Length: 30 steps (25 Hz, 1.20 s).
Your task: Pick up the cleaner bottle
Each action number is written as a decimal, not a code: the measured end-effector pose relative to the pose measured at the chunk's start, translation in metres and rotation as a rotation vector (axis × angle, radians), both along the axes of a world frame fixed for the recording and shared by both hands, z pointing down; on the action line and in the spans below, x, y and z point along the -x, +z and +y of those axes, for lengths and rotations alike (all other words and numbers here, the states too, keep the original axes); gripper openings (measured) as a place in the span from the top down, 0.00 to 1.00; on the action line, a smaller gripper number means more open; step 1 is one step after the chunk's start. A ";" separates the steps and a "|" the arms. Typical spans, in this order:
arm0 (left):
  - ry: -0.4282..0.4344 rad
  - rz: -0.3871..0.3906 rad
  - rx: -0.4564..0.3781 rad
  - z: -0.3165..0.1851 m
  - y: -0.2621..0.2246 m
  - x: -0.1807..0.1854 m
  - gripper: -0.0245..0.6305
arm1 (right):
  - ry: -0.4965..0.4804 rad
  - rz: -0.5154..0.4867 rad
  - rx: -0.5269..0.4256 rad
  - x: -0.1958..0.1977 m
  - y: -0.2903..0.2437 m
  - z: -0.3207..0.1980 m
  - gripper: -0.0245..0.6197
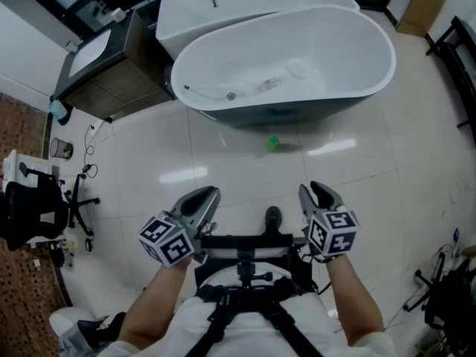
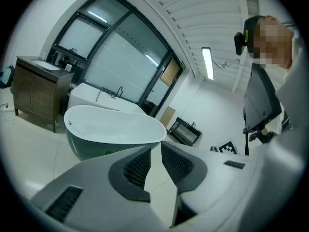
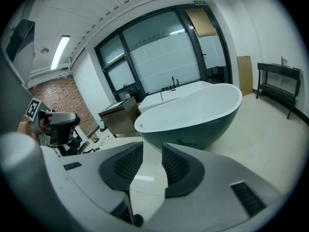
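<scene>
A white oval bathtub (image 1: 372, 43) with a dark outer shell stands ahead of me on the pale tiled floor. Inside it lie a small clear bottle (image 1: 269, 85) and a white object (image 1: 297, 69). A small green thing (image 1: 273, 143) sits on the floor at the tub's foot; what it is I cannot tell. My left gripper (image 1: 201, 198) and right gripper (image 1: 321, 195) are held side by side near my waist, well short of the tub. The left gripper (image 2: 155, 151) shows a narrow gap and the right gripper (image 3: 153, 153) a wider one. Only floor shows between each pair of jaws.
A second white tub (image 1: 223, 6) stands behind the first. A wooden vanity with a basin (image 1: 111, 58) is at the back left. A black office chair (image 1: 33, 207) is at the left, a dark shelf (image 1: 457, 50) at the right. Cables lie on the floor (image 1: 89, 169).
</scene>
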<state>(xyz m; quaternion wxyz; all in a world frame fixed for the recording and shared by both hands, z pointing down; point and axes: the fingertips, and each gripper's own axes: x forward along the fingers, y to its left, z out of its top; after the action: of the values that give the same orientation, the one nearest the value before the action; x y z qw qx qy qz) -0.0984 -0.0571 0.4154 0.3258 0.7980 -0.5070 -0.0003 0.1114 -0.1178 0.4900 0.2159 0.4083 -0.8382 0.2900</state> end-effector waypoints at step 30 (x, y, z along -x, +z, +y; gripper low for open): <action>0.279 0.058 0.015 0.005 0.020 0.060 0.86 | 0.274 0.036 0.001 0.051 -0.014 0.073 0.77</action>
<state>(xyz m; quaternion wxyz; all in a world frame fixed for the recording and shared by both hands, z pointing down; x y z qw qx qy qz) -0.1586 -0.0517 0.4359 0.3430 0.8580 -0.3814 0.0260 0.0608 -0.0448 0.4764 0.1894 0.5241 -0.7704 0.3097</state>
